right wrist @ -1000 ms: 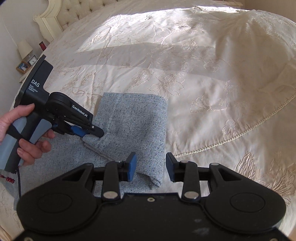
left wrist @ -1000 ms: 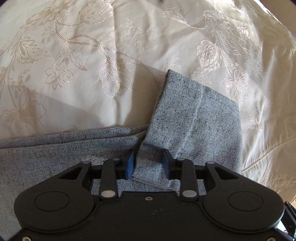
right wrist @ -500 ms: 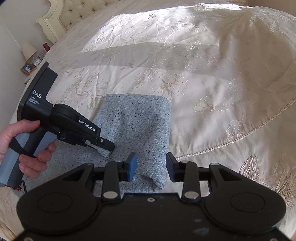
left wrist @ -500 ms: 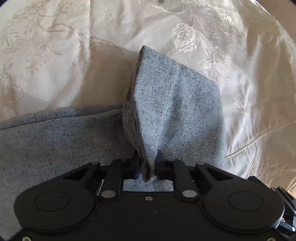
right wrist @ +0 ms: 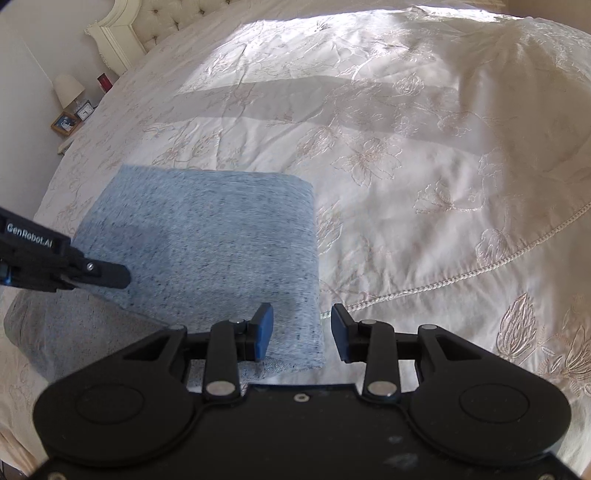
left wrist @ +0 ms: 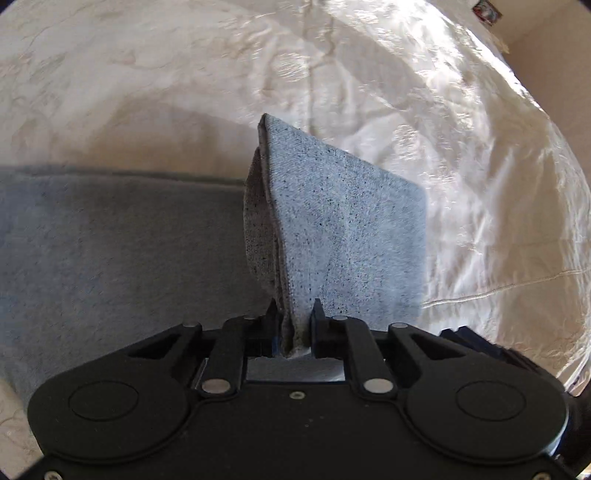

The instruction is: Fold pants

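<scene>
Cream bedspread with stitched flowers and a corded border fills both views, sunlit in patches and shadowed in a band across the middle; in the left wrist view its pattern is smeared by blur and barely readable. Beyond the right gripper, far off to its upper left, a tufted headboard is cut by the frame edge, and below it a lamp, a small clock and a framed picture stand on a nightstand, too small to make out further.

Grey speckled pants lie on the bed ahead of and to the left of the right gripper, the upper layer raised off the lower one. Its jaws stand wide apart with nothing pinched; the folded edge of the cloth runs just in front of the left blue pad, and whether it touches cannot be told.

The left gripper is clamped narrowly on the pants: a bunched edge of the fabric sits between its jaws, which have just been closing, and the cloth rises from them as a tented flap. Its pads are hidden by the fabric. In the right wrist view only its black finger end shows, the body cut off at the left edge, tip pressed into the lifted layer
</scene>
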Demonstrator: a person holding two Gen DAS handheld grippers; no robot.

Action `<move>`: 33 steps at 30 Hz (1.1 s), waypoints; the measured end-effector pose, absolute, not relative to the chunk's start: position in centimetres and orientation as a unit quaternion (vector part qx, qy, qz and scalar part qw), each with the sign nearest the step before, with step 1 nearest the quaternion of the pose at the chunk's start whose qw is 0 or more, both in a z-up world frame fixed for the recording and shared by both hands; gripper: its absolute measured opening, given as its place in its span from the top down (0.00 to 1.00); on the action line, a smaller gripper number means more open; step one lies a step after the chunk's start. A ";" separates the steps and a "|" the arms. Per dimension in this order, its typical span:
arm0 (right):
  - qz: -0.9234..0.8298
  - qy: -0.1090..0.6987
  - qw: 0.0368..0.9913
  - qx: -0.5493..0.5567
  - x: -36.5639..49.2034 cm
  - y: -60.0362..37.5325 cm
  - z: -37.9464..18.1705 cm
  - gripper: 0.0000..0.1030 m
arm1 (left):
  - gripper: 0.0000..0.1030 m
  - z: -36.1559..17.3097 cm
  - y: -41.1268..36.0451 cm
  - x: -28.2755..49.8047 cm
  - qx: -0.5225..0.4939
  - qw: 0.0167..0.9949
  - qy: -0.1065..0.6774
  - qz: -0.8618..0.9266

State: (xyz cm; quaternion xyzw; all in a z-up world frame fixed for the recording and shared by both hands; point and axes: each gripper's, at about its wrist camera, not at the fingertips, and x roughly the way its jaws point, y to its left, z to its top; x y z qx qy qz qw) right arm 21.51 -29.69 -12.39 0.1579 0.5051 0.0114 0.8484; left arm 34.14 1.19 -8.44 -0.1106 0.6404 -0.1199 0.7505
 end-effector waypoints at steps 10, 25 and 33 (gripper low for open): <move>0.049 0.523 0.843 0.120 22.4 -26.0 -13.2 0.64 | 0.81 -15.4 5.9 33.4 -0.167 0.719 0.672 -0.065; 0.022 0.556 0.824 0.107 34.0 -25.1 -20.0 0.64 | 0.77 -16.0 5.1 32.6 -0.148 0.724 0.669 -0.078; 0.034 0.545 0.827 0.130 32.1 -26.8 -18.5 0.61 | 0.67 -13.3 5.4 31.8 -0.138 0.743 0.651 -0.072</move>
